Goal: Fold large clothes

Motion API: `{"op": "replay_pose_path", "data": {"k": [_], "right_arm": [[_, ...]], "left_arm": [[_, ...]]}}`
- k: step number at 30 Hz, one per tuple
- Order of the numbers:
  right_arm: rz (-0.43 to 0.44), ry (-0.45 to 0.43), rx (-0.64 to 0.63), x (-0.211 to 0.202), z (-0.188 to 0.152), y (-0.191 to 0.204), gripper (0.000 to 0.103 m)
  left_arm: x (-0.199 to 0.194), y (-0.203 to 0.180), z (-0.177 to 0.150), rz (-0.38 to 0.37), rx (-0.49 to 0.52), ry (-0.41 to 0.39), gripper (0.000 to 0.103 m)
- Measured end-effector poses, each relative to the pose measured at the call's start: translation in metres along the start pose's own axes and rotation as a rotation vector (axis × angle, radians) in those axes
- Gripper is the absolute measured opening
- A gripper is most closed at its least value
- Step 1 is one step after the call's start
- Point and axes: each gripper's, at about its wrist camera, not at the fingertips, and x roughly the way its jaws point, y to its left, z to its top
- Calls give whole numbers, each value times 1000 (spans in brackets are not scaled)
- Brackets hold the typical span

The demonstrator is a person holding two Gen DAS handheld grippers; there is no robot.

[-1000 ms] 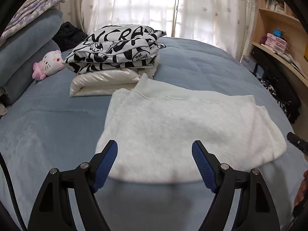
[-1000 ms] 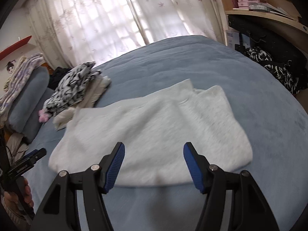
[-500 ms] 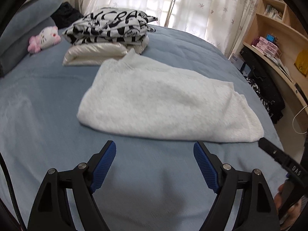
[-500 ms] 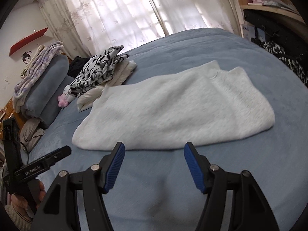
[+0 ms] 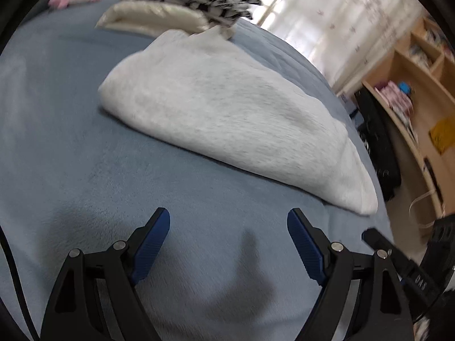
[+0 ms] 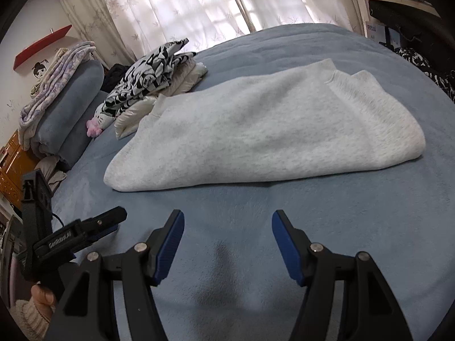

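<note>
Now | step: grey sweatshirt [image 6: 264, 130] half-folded on bed [image 6: 369, 227] | left claw [image 5: 229, 227], right claw [image 6: 227, 233] spread, empty, before its near edge | next: likely pinch that edge

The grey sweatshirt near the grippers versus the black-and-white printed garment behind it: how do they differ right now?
The grey sweatshirt is plain and pale; the black-and-white printed garment carries a bold dark pattern. The sweatshirt lies directly on the blue bedcover, spread wide in a loose fold; the printed garment sits atop a cream folded piece, making a more compact stack. The sweatshirt is nearer the grippers; the printed garment is farther back, towards the pillows. Neither is gripped.
</note>
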Motion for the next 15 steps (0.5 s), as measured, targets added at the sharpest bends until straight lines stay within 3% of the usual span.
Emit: {"op": "replay_pose_path", "data": {"k": [10, 15], "right_arm": [[12, 34, -17, 33, 5, 3, 64], [23, 21, -37, 40, 14, 7, 64]], "left_arm": [[46, 28, 36, -87, -157, -56, 87], [67, 21, 59, -86, -129, -92, 96]]}}
